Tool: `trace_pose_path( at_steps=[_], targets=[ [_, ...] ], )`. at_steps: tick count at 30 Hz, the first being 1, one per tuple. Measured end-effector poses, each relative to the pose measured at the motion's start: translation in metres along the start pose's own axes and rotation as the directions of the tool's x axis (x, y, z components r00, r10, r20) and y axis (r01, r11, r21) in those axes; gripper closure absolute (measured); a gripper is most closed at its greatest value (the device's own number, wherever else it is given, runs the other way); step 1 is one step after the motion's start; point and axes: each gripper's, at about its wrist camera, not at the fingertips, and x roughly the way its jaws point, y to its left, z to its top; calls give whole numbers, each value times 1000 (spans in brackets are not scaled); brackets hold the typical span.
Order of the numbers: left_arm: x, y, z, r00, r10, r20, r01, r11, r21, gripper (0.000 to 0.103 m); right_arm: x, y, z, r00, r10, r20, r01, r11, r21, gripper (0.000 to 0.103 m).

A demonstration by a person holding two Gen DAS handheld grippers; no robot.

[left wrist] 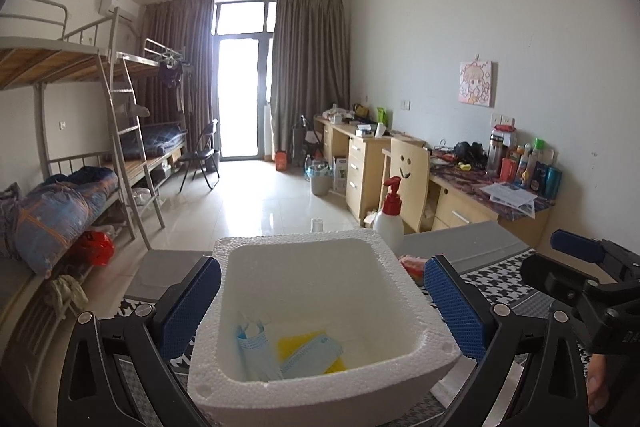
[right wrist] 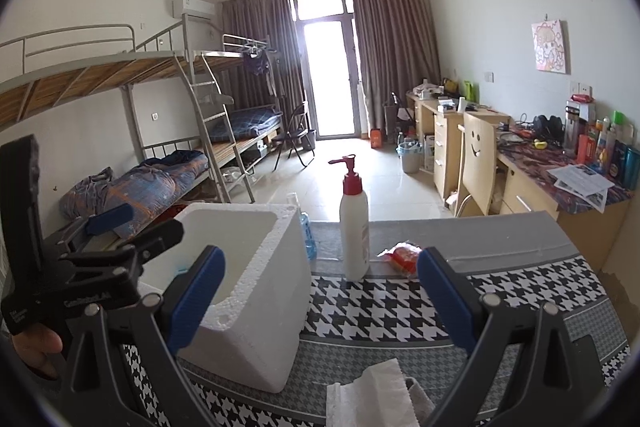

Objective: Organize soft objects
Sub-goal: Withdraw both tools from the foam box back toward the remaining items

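A white foam box (left wrist: 304, 267) stands on the houndstooth tablecloth (right wrist: 380, 311). Inside it lie blue face masks (left wrist: 304, 359) and a yellow cloth (left wrist: 296, 343). My left gripper (left wrist: 322, 307) hovers over the box's near rim, open wide, its blue pads on either side and nothing held. The right gripper (right wrist: 322, 299) is also open and empty, just right of the box (right wrist: 256, 291). A white tissue (right wrist: 368, 395) lies on the cloth below its fingers. In the right wrist view the left gripper (right wrist: 112, 231) shows at the box's far left.
A white pump bottle with a red top (right wrist: 354, 227) stands behind the box, with a red-orange packet (right wrist: 404, 255) to its right. A small blue bottle (right wrist: 306, 231) sits behind the box. Bunk beds line the left wall and desks the right.
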Motion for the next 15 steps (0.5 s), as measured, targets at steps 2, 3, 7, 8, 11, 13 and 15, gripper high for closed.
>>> trace_pose_path(
  at_steps=[2, 3, 7, 8, 11, 13, 15],
  targets=[
    [-7, -2, -2, 1000, -14, 4, 14, 1000, 9, 1, -2, 3, -1, 1000, -8, 0, 8, 1000, -4, 5],
    [-10, -3, -4, 1000, -16, 12, 16, 1000, 11, 1, -4, 4, -2, 1000, -13, 2, 13, 1000, -8, 5],
    [-25, -4, -8, 999, 2, 49, -3, 1000, 23, 1, -10, 10, -5, 1000, -16, 8, 16, 1000, -23, 5],
    [-28, -3, -10, 998, 5, 55, -6, 1000, 24, 1, -12, 11, -5, 1000, -16, 9, 17, 999, -27, 5],
    [-34, 0, -12, 998, 6, 58, -7, 1000, 9, 1, -18, 13, -9, 1000, -13, 15, 14, 999, -34, 5],
    [-37, 2, -13, 998, 3, 56, -4, 1000, 3, 1, -20, 14, -10, 1000, -10, 15, 10, 999, -38, 5],
    [-39, 3, -13, 998, 6, 62, -6, 1000, 3, 1, -23, 16, -11, 1000, -14, 17, 14, 999, -50, 5]
  ],
)
